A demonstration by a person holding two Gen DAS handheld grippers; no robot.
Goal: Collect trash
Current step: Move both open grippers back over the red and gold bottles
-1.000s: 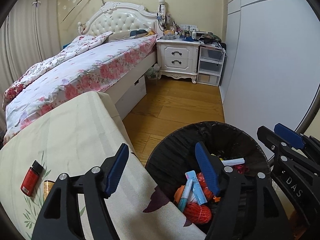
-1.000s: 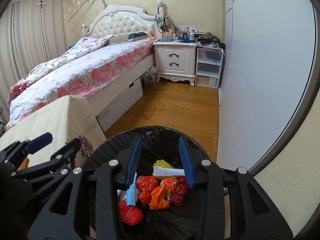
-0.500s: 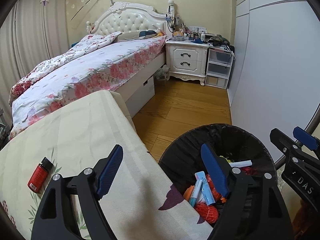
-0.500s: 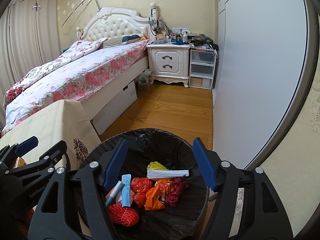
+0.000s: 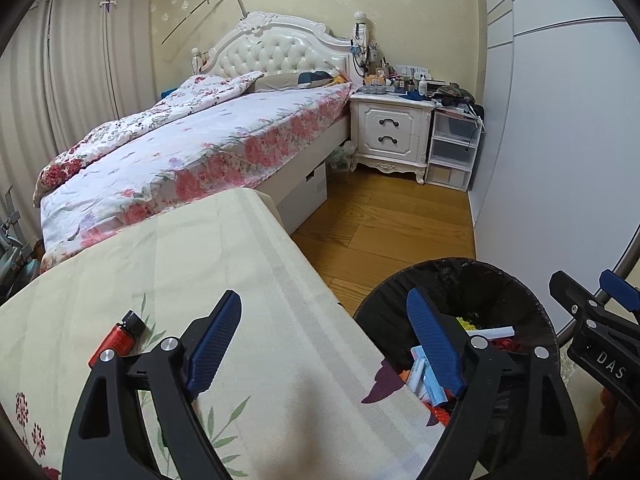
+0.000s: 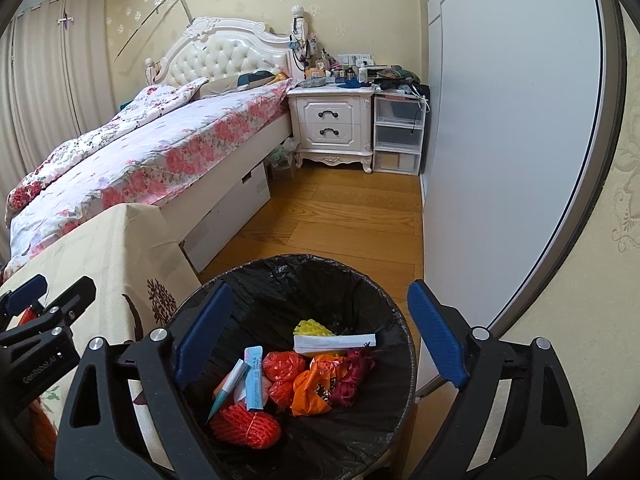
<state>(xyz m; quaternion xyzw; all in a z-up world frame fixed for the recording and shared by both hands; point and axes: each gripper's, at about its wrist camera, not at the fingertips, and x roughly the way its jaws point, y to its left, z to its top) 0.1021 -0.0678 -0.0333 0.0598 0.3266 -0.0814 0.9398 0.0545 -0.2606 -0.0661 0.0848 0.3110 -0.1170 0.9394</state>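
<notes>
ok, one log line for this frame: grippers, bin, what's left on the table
left gripper: open, empty, over table edge | right gripper: open, empty, above trash bin | bin: holds trash | table: red bottle remains

Bin liner [image 6: 288,292] – crinkled glossy black plastic; floor [image 6: 340,216] – smooth wood; tablecloth [image 5: 192,264] – matt cloth.

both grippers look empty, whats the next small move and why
Probably swing the left gripper left toward the small red bottle lying on the cream tablecloth. Its fingers are open and empty, and the bottle is the only loose item near the bin.
</notes>
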